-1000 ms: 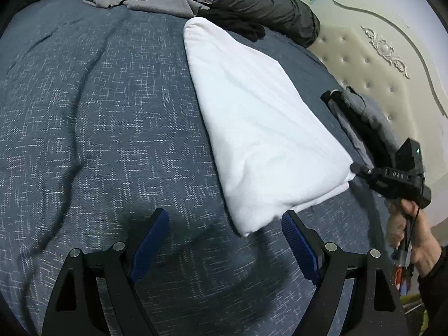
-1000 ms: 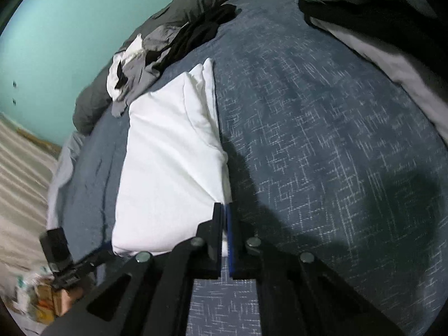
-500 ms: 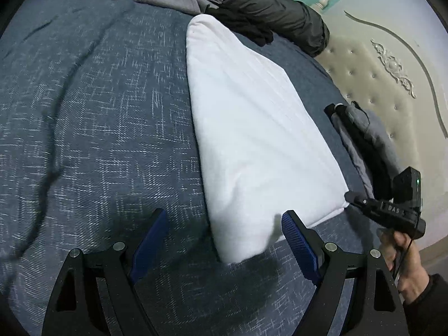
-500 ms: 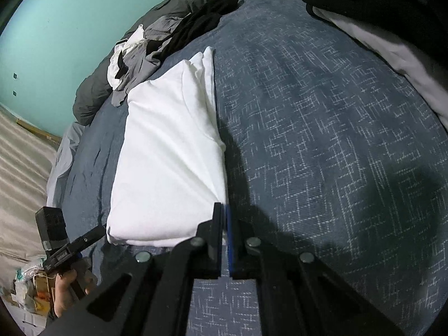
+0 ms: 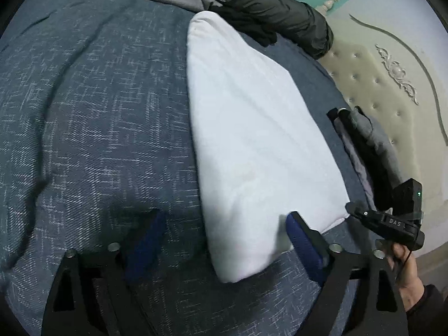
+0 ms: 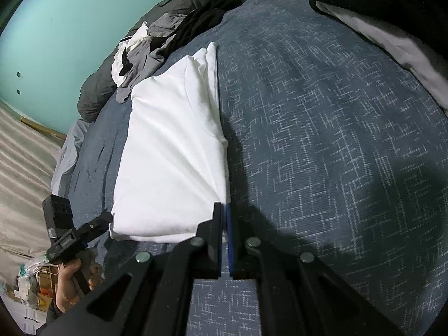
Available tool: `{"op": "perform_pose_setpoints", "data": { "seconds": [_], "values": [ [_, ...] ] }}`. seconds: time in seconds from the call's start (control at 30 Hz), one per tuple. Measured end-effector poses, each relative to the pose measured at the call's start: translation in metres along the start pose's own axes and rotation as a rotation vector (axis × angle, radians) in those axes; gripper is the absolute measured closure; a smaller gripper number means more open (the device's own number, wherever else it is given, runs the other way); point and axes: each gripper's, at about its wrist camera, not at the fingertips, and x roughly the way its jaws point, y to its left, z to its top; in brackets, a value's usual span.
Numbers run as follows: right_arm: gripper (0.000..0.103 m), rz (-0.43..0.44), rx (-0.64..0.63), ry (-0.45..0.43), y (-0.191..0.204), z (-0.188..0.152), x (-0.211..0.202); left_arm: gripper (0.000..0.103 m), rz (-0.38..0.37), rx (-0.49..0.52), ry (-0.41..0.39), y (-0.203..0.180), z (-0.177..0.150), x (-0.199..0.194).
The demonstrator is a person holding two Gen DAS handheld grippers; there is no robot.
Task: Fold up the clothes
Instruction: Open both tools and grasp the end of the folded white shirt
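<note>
1. Blue bedspread [image 5: 92, 128] is being occupied by a folded white garment [image 5: 252, 145]; its long axis is being run near to far.
2. Its near right corner is being pinched by the right gripper [image 6: 224, 218]; its near left corner is being straddled by the left gripper [image 5: 221, 240], jaws spread.

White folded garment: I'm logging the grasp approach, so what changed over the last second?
The left gripper, open, advanced until the white folded garment corner lies between its fingers. The right gripper stayed shut on the other near corner; the garment stayed flat on the blue bedspread.
</note>
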Motion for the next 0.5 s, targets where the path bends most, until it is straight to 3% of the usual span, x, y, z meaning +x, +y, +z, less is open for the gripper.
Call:
{"op": "perform_pose_setpoints", "data": {
  "seconds": [0.13, 0.5],
  "values": [
    [0.101, -0.002, -0.007, 0.002, 0.001, 0.000, 0.000, 0.001, -0.009, 0.007, 0.003, -0.002, -0.001, 0.005],
    [0.101, 0.001, 0.005, -0.010, 0.001, -0.004, 0.001, 0.001, 0.021, 0.023, 0.000, -0.011, -0.005, 0.002]
  ]
}}
